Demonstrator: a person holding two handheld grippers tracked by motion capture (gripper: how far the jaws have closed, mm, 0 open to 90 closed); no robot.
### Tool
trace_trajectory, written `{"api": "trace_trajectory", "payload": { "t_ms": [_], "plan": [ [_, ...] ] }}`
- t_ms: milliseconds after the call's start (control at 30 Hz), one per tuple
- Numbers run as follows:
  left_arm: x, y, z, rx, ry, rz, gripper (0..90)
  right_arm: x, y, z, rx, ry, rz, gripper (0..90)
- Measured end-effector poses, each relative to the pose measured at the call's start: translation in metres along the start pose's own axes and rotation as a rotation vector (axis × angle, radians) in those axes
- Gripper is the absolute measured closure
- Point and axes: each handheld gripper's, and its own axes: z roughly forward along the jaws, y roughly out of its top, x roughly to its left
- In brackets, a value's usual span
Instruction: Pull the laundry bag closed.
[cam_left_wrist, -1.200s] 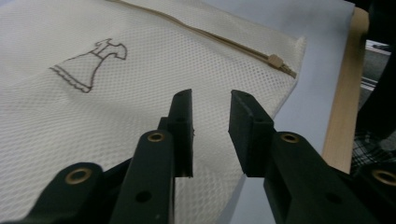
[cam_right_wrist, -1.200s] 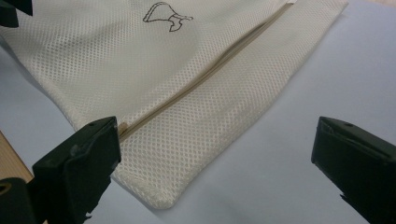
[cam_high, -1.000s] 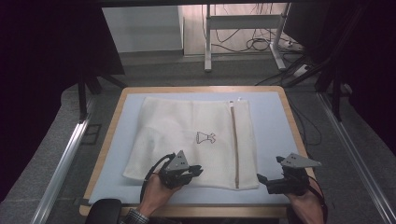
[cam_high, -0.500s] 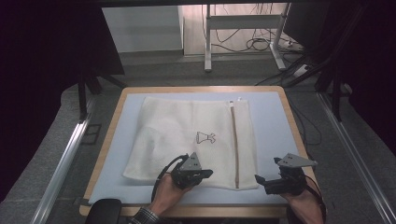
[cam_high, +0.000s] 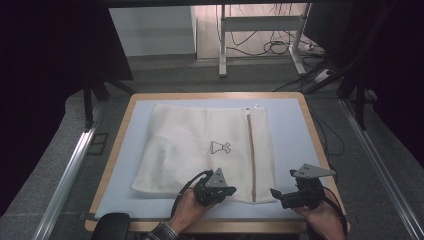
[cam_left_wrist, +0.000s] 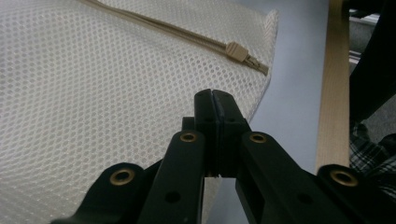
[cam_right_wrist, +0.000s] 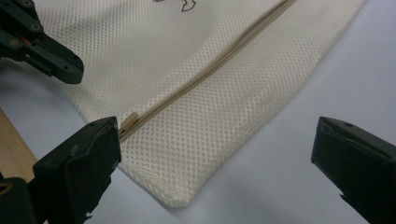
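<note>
A cream mesh laundry bag (cam_high: 200, 150) lies flat on the pale blue mat (cam_high: 292, 135), with a small black dress logo (cam_high: 220, 147) and a zipper (cam_high: 251, 150) running down its right side. My left gripper (cam_high: 231, 191) is shut, its jaws pressed together with nothing between them, and it hovers over the bag's near edge just left of the zipper pull (cam_left_wrist: 236, 51). My right gripper (cam_high: 274, 192) stands open beside the bag's near right corner. Between its wide jaws (cam_right_wrist: 215, 130) I see that corner and the zipper pull (cam_right_wrist: 130, 120).
A wooden rim (cam_high: 215, 95) frames the mat, and bare mat lies to the right of the bag. Metal rails (cam_high: 70, 170) run along both sides of the table. Cables and a stand's legs (cam_high: 260, 45) sit on the floor beyond.
My left gripper has moved right along the bag's near edge toward the zipper and sunk a little. The right gripper has stayed where it was.
</note>
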Motion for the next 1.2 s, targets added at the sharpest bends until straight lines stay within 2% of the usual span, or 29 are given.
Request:
{"api": "trace_trajectory", "payload": {
  "t_ms": [200, 300, 433, 633, 700, 800, 833, 867, 933, 1033, 1100, 1200],
  "plan": [
    [0.003, -0.007, 0.009, 0.040, 0.016, -0.001, 89.3, 0.003, 0.002, 0.005, 0.026, 0.013, -0.007, 4.5],
    [0.004, -0.010, 0.010, 0.028, 0.007, -0.021, 89.5, 0.004, 0.002, 0.006, 0.029, 0.019, -0.008, 6.6],
    [0.002, -0.008, 0.011, 0.032, 0.015, -0.008, 89.5, 0.005, 0.004, 0.010, 0.035, 0.031, -0.021, 10.2],
    [0.000, -0.003, 0.019, 0.027, -0.011, -0.001, 89.5, 0.005, 0.005, 0.013, 0.053, 0.041, -0.035, 17.2],
    [0.001, -0.003, 0.019, 0.026, -0.017, -0.006, 89.5, 0.005, 0.006, 0.015, 0.050, 0.067, -0.036, 20.8],
    [0.001, -0.003, 0.019, 0.027, -0.016, -0.007, 89.6, 0.006, 0.007, 0.017, 0.054, 0.080, -0.045, 23.6],
    [0.001, -0.003, 0.019, 0.028, -0.015, -0.006, 89.5, 0.008, 0.009, 0.020, 0.060, 0.105, -0.059, 28.8],
    [0.001, -0.003, 0.019, 0.028, -0.015, -0.006, 89.5, 0.008, 0.009, 0.020, 0.060, 0.105, -0.059, 28.8],
    [0.002, -0.003, 0.019, 0.029, -0.021, -0.013, 89.5, 0.011, 0.009, 0.023, 0.074, 0.119, -0.096, 31.8],
    [0.003, -0.003, 0.019, 0.028, -0.026, -0.019, 89.6, 0.015, 0.010, 0.029, 0.092, 0.157, -0.122, 39.7],
    [0.003, -0.003, 0.019, 0.028, -0.027, -0.021, 89.6, 0.018, 0.012, 0.036, 0.108, 0.193, -0.144, 48.4],
    [0.003, -0.003, 0.019, 0.028, -0.028, -0.021, 89.6, 0.019, 0.014, 0.040, 0.114, 0.213, -0.148, 53.2]
  ]
}}
